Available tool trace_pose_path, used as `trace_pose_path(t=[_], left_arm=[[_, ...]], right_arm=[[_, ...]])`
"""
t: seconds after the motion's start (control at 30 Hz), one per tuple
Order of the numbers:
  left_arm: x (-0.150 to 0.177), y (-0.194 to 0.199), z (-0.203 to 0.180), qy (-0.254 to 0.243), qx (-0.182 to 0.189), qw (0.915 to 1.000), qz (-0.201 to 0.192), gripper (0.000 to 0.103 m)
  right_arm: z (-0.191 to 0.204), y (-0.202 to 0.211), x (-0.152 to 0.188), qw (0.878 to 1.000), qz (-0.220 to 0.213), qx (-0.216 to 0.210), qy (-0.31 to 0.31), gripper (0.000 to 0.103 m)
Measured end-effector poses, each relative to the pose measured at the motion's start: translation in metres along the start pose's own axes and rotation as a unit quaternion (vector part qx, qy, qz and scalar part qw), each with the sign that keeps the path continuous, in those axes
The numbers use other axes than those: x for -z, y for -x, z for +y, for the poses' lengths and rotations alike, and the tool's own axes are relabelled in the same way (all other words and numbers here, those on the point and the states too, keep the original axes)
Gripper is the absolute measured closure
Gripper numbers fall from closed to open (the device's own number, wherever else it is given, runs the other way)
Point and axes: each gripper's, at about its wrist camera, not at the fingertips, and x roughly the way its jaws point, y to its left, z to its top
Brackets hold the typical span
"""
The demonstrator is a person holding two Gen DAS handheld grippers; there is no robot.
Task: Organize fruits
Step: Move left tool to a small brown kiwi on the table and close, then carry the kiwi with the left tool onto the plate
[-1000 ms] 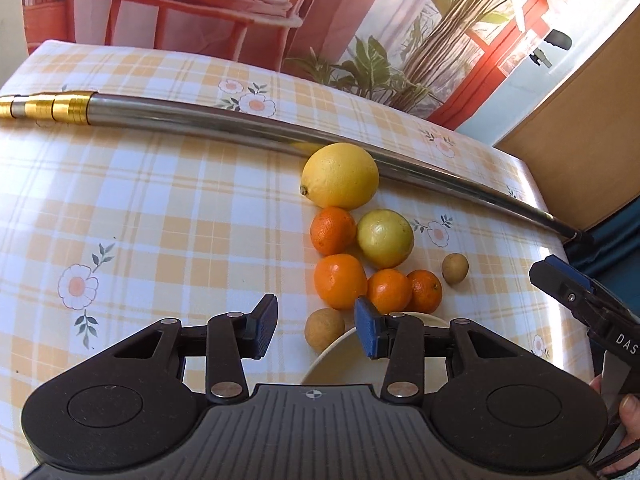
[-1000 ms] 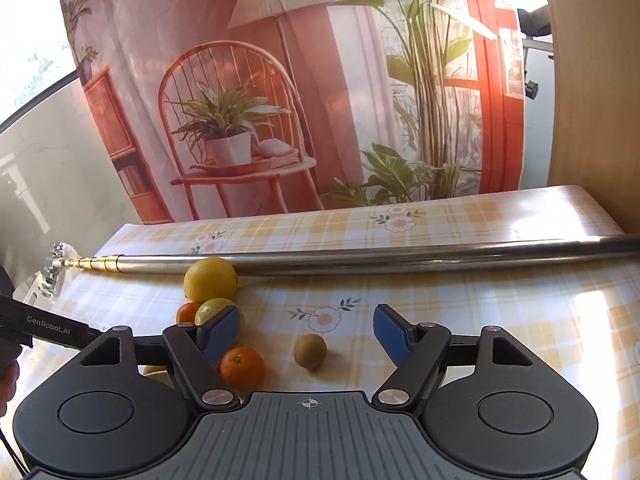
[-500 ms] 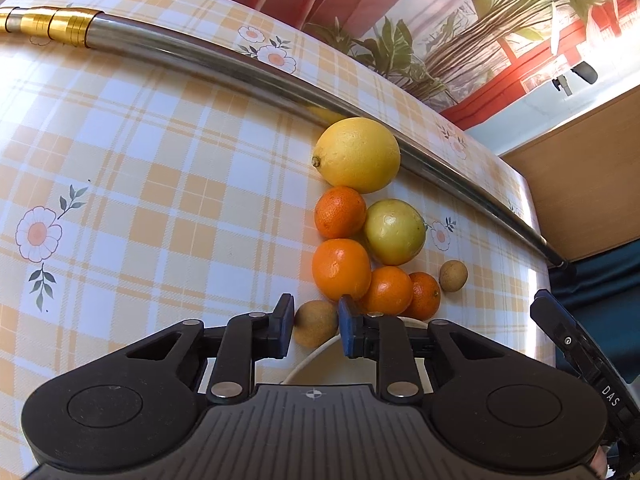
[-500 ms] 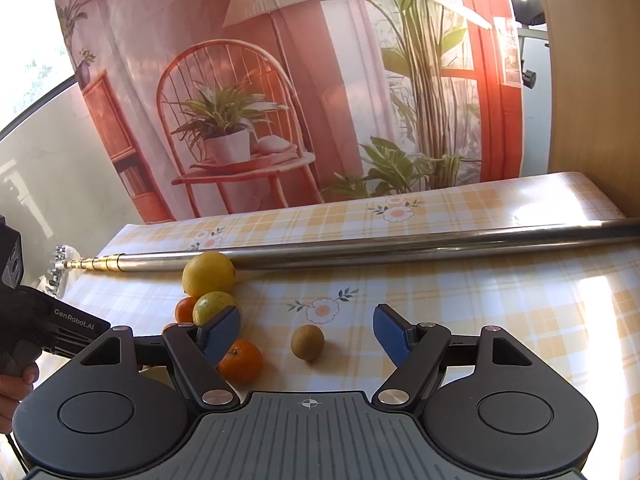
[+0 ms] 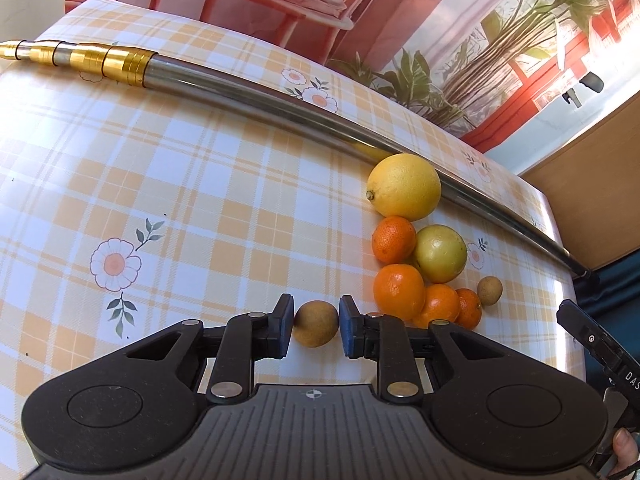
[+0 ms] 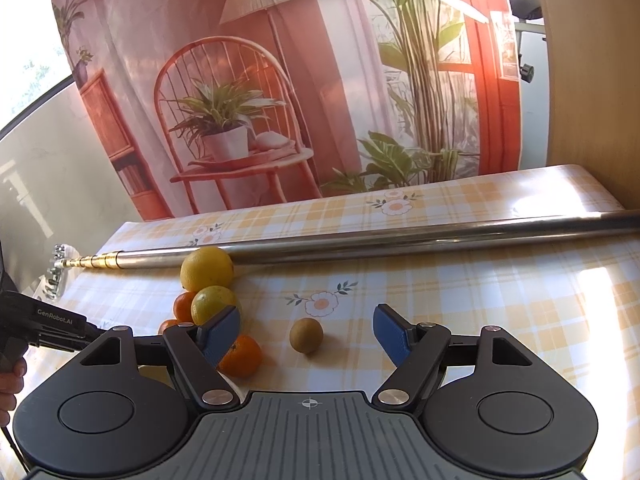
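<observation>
A long metal pole [image 6: 400, 240] lies crosswise beyond both claws. The right gripper [image 6: 307, 330] spreads wide, a small brown fruit [image 6: 306, 335] just ahead between its fingers. The left gripper [image 5: 312, 322], its handle marked "GenRobot.AI", clamps narrowly on a round brown fruit [image 5: 315, 323]; oranges [image 5: 399, 291] cluster to its right.

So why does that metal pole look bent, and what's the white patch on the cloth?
Left wrist view: the fisheye lens bows the pole. Right wrist view: the pole looks nearly straight, and sunlight glare washes out the tablecloth at far right.
</observation>
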Motion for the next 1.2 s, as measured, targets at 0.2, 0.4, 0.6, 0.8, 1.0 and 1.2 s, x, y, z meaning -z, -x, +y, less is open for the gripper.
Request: trace_pose_path(t=[0.2, 0.4, 0.6, 0.8, 1.0, 1.2], left_arm=[[0.007, 0.000, -0.004, -0.018, -0.003, 0.9998, -0.005, 0.076], [0.014, -0.005, -0.014, -0.046, -0.023, 0.9986, -0.015, 0.074], [0.023, -0.002, -0.025, -0.082, -0.045, 0.9949, -0.036, 0.075], [0.034, 0.020, -0.031, -0.114, -0.056, 0.9884, -0.084, 0.075], [0.051, 0.038, -0.039, -0.151, -0.062, 0.9790, -0.122, 0.075], [0.065, 0.048, -0.046, -0.168, -0.057, 0.9744, -0.138, 0.075]], right_arm=[[-0.003, 0.000, 0.002, 1.000, 0.001, 0.003, -0.003, 0.032], [-0.004, -0.001, 0.003, 1.000, 0.003, 0.003, -0.009, 0.032], [-0.007, -0.003, 0.007, 1.000, 0.003, 0.002, -0.004, 0.038], [-0.008, -0.019, 0.009, 1.000, 0.006, -0.002, 0.017, 0.060], [0.000, -0.050, 0.009, 0.999, 0.035, -0.010, 0.033, 0.061], [0.006, -0.069, 0.009, 0.998, 0.054, -0.010, 0.035, 0.065]])
